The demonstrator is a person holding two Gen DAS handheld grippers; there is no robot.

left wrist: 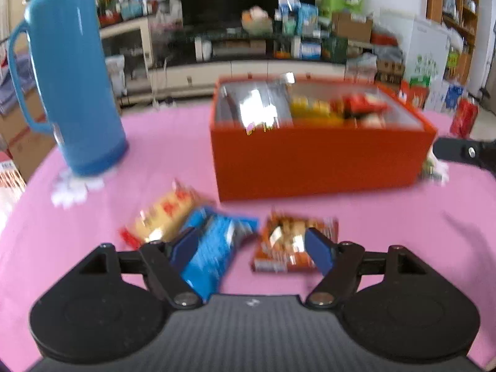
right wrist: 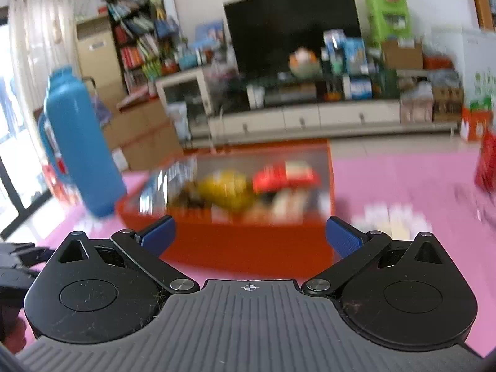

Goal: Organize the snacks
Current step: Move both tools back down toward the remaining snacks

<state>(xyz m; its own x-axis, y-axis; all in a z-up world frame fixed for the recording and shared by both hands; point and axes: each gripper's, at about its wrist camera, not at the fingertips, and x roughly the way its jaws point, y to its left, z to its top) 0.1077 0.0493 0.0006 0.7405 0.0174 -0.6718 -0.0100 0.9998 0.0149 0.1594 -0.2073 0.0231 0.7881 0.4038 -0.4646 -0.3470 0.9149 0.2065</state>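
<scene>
An orange box [left wrist: 322, 161] with several snack packets inside stands on the pink tablecloth [left wrist: 155, 142]. In front of it lie a blue packet [left wrist: 217, 245], a yellow packet [left wrist: 164, 214] and an orange-brown packet [left wrist: 288, 245]. My left gripper [left wrist: 252, 245] hangs open just above them, its left pad [left wrist: 183, 245] over the blue packet and its right pad [left wrist: 319, 251] over the orange-brown one; nothing is gripped. In the right wrist view my right gripper [right wrist: 251, 235] stands wide open and empty before the same orange box [right wrist: 248, 248].
A tall blue thermos [left wrist: 71, 71] stands on the left of the table on a white doily. A red can [left wrist: 463, 117] sits at the far right. The right gripper's black arm [left wrist: 465, 152] shows beside the box. Shelves, a television and boxes fill the room behind.
</scene>
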